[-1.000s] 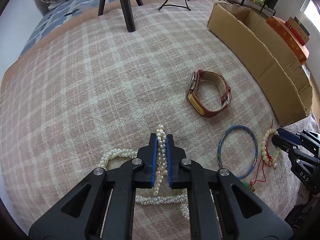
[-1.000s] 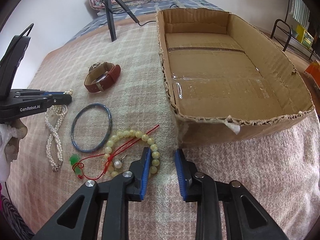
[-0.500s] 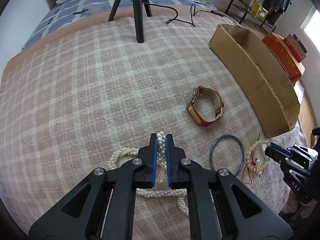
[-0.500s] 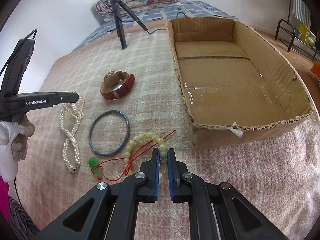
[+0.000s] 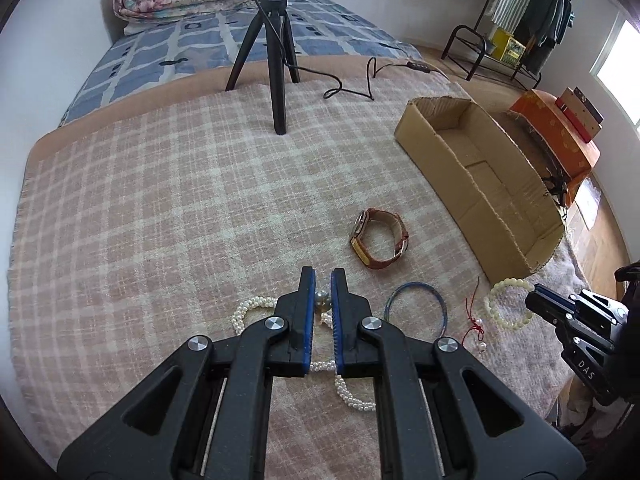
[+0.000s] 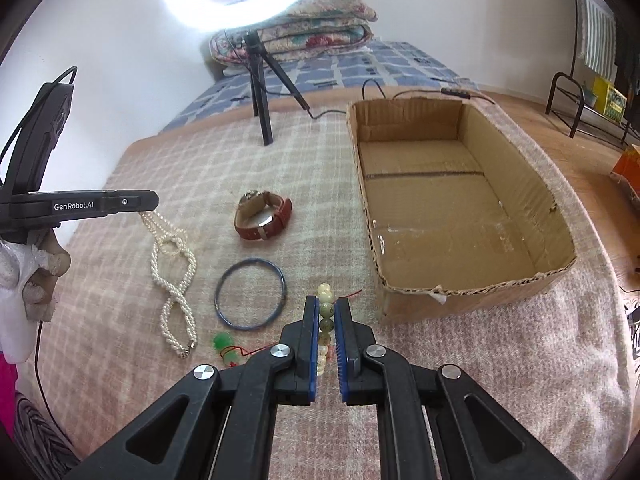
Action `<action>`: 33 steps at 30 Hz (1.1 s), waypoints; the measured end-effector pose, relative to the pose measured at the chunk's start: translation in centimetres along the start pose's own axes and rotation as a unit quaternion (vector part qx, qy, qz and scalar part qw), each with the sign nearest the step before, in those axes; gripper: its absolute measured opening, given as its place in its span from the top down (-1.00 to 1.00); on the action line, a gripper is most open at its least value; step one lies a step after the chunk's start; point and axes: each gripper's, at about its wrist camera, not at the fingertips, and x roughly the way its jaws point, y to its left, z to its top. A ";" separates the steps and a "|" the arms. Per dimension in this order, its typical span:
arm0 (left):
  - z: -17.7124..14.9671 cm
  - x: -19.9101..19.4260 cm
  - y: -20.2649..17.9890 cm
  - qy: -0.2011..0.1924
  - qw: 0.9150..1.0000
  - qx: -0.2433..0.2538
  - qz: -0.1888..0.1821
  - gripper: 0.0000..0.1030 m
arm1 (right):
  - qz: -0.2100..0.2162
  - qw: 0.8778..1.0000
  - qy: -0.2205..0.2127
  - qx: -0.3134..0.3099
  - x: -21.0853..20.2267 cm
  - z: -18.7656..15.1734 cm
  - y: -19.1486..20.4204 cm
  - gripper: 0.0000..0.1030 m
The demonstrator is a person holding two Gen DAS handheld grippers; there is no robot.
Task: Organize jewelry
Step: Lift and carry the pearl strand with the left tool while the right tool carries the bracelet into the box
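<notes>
Beads of the pale jade bracelet (image 6: 325,312) are pinched in the right tool (image 6: 326,308); the white pearl necklace (image 6: 172,276) is gripped by the left tool (image 5: 322,280), above the checked pink blanket (image 6: 312,184). Beyond, the open cardboard box (image 6: 560,240) is seen.

Glossy pearl necklace (image 6: 173,276), woven blanket (image 6: 440,352)

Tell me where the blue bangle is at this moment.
In the right wrist view the blue bangle lies flat on the blanket, between the pearl necklace and the cardboard box, below the watch.

Pearl necklace (image 6: 173,280) & bead bracelet (image 6: 325,320) lifted; watch (image 6: 262,216), bangle (image 6: 251,298) flat.
</notes>
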 end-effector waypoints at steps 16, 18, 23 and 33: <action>1.1 -3.6 -4.3 -0.037 0.999 0.015 -0.034 0.89 | -0.004 0.998 -0.068 0.018 -4.8 1.7 -1.6 0.90; 1.6 -3.8 -5.1 -0.041 0.998 0.018 -0.039 0.89 | -0.007 0.997 -0.077 0.019 -5.4 2.1 -2.0 0.90; 3.1 -3.9 -7.5 -0.052 0.997 0.028 -0.052 0.89 | -0.019 0.995 -0.100 0.013 -6.6 3.2 -2.9 0.90; 8.5 -2.1 -12.6 -0.070 0.994 0.050 -0.069 0.89 | -0.050 0.994 -0.101 0.006 -4.7 5.3 -6.0 0.90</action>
